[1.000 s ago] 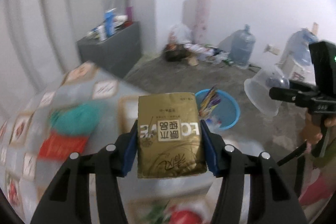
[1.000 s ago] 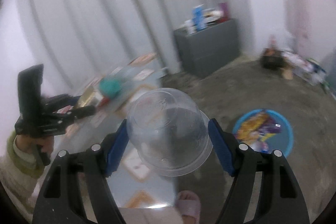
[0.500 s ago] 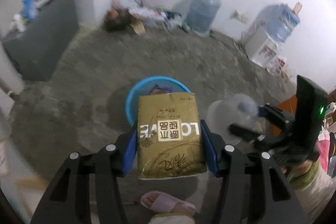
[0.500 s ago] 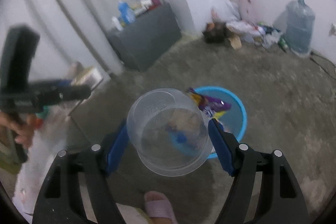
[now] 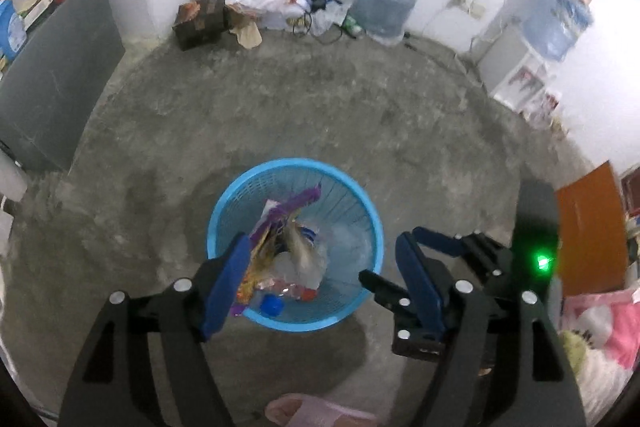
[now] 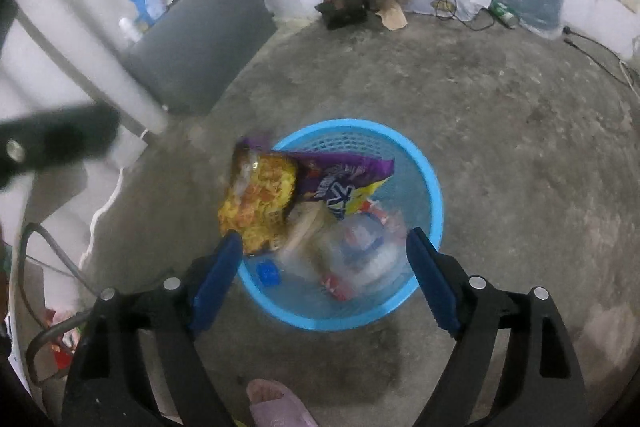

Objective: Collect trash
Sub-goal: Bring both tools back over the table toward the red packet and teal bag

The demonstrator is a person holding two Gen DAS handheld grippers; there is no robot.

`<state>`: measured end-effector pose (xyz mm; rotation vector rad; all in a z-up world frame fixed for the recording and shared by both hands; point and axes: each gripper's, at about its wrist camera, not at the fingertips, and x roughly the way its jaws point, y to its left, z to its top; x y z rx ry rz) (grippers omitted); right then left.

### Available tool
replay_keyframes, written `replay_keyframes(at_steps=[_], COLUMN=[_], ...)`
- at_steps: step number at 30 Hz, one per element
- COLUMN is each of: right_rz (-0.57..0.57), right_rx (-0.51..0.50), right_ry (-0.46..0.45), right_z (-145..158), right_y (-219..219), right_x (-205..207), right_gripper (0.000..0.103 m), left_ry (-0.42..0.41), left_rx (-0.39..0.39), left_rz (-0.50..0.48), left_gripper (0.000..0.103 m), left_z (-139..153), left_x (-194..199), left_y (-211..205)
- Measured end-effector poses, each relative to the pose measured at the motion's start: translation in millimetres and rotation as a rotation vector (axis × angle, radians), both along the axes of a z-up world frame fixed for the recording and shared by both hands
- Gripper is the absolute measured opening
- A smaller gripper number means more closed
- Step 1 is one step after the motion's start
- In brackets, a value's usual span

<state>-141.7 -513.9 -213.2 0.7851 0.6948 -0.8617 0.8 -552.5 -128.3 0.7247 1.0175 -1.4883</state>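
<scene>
Hovering: both hand-held grippers are being held over the blue basket (image 5: 362,211) on the floor.
Left hand-held gripper (image 5: 322,277): jaws are just being opened, wide, nothing between them.
Right hand-held gripper (image 6: 326,269): likewise being opened, empty.
Trash: wrappers (image 6: 264,203) and clear cup (image 6: 370,243) are lying inside the basket.

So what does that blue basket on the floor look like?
The round blue plastic basket has slatted mesh walls and a solid rim. It stands upright on the grey concrete floor, open at the top and partly filled with trash: a purple and yellow crisp bag poking over its rim, clear plastic, a small blue cap. Both open claws hang above it, not touching it.
</scene>
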Motion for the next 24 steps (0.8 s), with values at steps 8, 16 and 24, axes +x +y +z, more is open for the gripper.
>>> replay_keyframes(at_steps=[8,16,24], right_rz=[-0.005,0.065,0.302], right_rx=[-0.061,-0.159,-0.306], right_ry=[-0.049,-0.100,-0.116], right_z=[27,75,133], right_y=[25,66,111], right_x=[-23,-35,1], right_gripper=[0.080,0.080,0.080], left_ry=[-0.043,-0.043,-0.093], left_rx=[-0.107,-0.249,-0.386], left_rz=[-0.012,0.002,0.154], left_gripper=[0.073,0.073,0.073], left_z=[48,105,148], left_x=[0,10,70], left_y=[34,115,274])
